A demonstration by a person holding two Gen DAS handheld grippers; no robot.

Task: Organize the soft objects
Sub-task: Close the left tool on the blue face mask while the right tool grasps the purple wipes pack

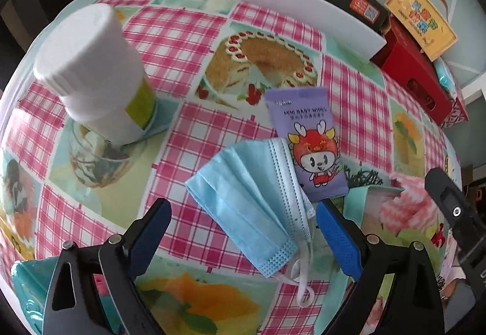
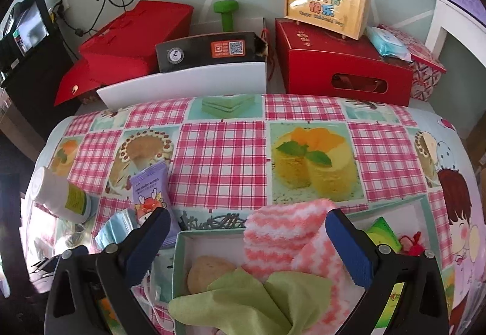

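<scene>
Left wrist: face mask (image 1: pixel 249 207) between wide-open, empty left gripper (image 1: pixel 243 231), light and limp, best pinched at six o'clock pleats; right gripper (image 2: pixel 247 243) likewise agape, empty.

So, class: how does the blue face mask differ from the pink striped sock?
The face mask is plain blue, smooth and pleated; the sock is fluffy, pink-and-white striped. The mask lies on the tablecloth partly over a wipes pack; the sock sits in the box. Both are soft.
</scene>
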